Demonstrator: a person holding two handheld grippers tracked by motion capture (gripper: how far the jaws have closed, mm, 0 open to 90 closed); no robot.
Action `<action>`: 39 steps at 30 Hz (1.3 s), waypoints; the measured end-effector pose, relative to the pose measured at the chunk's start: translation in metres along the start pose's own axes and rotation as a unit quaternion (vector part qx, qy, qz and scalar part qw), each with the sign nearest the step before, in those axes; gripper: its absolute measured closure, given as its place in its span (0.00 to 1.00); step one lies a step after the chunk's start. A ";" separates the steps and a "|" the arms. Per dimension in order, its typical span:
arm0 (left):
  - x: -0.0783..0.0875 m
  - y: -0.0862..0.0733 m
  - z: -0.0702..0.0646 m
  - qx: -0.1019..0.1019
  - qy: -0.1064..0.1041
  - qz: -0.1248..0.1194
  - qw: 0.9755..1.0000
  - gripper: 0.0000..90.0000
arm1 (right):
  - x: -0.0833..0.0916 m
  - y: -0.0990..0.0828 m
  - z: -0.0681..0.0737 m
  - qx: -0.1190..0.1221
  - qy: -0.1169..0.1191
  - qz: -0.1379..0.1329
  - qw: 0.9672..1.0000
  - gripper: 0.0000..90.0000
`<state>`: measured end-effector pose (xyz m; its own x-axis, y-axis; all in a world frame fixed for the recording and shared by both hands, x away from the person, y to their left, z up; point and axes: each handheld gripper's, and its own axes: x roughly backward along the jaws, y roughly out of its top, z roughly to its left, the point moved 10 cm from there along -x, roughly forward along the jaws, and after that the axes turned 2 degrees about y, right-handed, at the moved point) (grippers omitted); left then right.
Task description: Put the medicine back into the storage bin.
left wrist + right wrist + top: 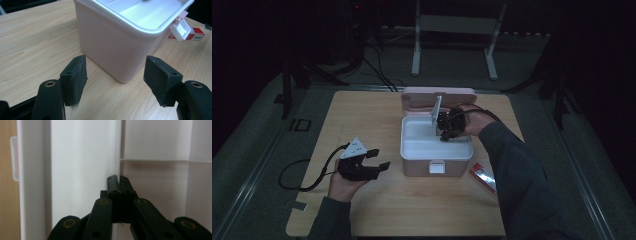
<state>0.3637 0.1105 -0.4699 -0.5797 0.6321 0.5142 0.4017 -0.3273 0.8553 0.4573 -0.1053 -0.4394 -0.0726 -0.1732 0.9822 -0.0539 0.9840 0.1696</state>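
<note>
Pink box [436,150] open on the bench [377,205].
Right gripper [444,131] jaws clenched inside it, seemingly pinching a white divider [117,150]; left gripper [378,164] released.

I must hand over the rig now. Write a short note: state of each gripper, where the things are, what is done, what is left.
Right gripper: shut on the thin white tray, which stands on edge inside the open pink box.
Left gripper: open, empty, resting on the table left of the box.
Red packet lies right of the box front.
Done: lid open, tray gripped.
Left, probably: lift the tray out or lay it flat; I cannot tell which.
</note>
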 end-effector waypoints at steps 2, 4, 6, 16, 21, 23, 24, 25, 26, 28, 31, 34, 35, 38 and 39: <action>0.000 0.000 0.000 0.001 0.000 0.000 1.000 0.39 | 0.003 0.001 -0.001 0.004 -0.001 -0.007 1.000 1.00; 0.000 0.000 0.000 0.001 0.000 0.001 1.000 0.39 | 0.006 0.001 0.000 0.004 -0.001 -0.012 1.000 1.00; -0.001 0.000 0.000 0.000 -0.001 0.001 1.000 0.39 | 0.009 0.001 0.000 0.005 0.001 -0.020 1.000 1.00; 0.000 -0.001 0.001 0.001 0.000 0.000 1.000 0.39 | 0.028 -0.003 0.005 0.004 -0.009 -0.042 0.999 1.00; 0.001 -0.001 0.001 0.002 0.000 -0.001 1.000 0.39 | 0.035 -0.012 0.013 0.003 -0.004 -0.047 0.999 1.00; 0.000 -0.001 0.001 0.000 0.000 0.001 1.000 0.39 | 0.037 -0.020 0.015 0.001 -0.004 -0.047 0.999 1.00; 0.000 -0.001 0.001 0.000 0.000 0.001 1.000 0.39 | 0.037 -0.024 0.015 -0.002 -0.004 -0.046 0.999 1.00; 0.000 -0.001 0.001 0.001 0.000 0.001 1.000 0.39 | 0.038 -0.028 0.016 -0.003 -0.003 -0.046 0.999 1.00; -0.001 -0.001 0.001 0.001 0.000 0.001 1.000 0.39 | 0.039 -0.033 0.017 -0.008 -0.006 -0.046 0.999 1.00; -0.001 -0.002 0.000 0.003 -0.002 0.001 1.000 0.39 | 0.040 -0.040 0.019 -0.012 -0.009 -0.049 0.999 1.00; 0.000 -0.002 0.001 0.000 -0.001 0.002 1.000 0.39 | 0.043 -0.054 0.023 -0.018 -0.011 -0.051 0.998 1.00; 0.000 -0.002 0.001 0.001 -0.001 0.001 1.000 0.39 | 0.047 -0.072 0.027 -0.031 -0.017 -0.052 0.998 1.00; 0.001 -0.002 0.001 0.001 -0.002 0.000 1.000 0.39 | 0.049 -0.079 0.029 -0.035 -0.020 -0.052 0.998 1.00; 0.001 -0.002 0.002 0.002 0.000 0.000 1.000 0.39 | 0.054 -0.105 0.035 -0.054 -0.021 -0.054 0.997 1.00; 0.001 -0.002 0.002 0.002 0.000 0.000 1.000 0.39 | 0.055 -0.115 0.037 -0.063 -0.021 -0.056 0.996 1.00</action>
<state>0.3634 0.1132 -0.4707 -0.5798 0.6327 0.5133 0.4046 -0.3233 0.8554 0.4223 -0.2293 -0.4076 -0.1139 -0.2806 0.9530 0.0608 0.9555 0.2886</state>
